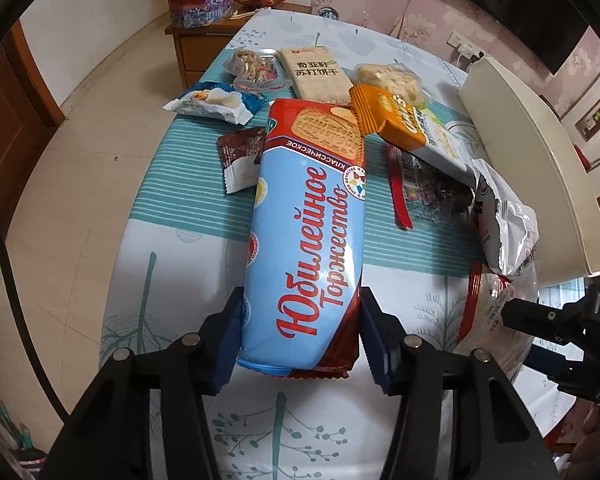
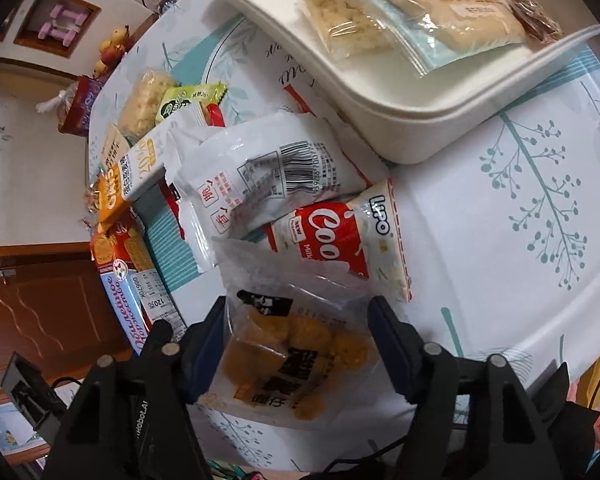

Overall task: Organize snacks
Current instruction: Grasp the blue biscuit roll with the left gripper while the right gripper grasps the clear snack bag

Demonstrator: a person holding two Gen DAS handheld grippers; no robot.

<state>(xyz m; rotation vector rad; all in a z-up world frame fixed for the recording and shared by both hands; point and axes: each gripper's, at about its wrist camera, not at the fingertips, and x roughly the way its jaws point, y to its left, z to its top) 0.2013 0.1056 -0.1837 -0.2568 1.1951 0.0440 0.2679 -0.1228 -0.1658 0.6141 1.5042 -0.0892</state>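
Now we see the left gripper holding the near end of the blue biscuit pack, pads against both its sides; the pack stretches away from the jaws. Around the clear bag of yellow snacks, the right gripper is half open; whether it presses we cannot tell. Beyond it lies the white tray.

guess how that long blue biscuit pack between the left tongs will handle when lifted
The blue biscuit pack looks fairly stiff, a straight, full sleeve. Its glossy wrapper may slip. Gripped near one end by the left tongs, the far end will probably droop.
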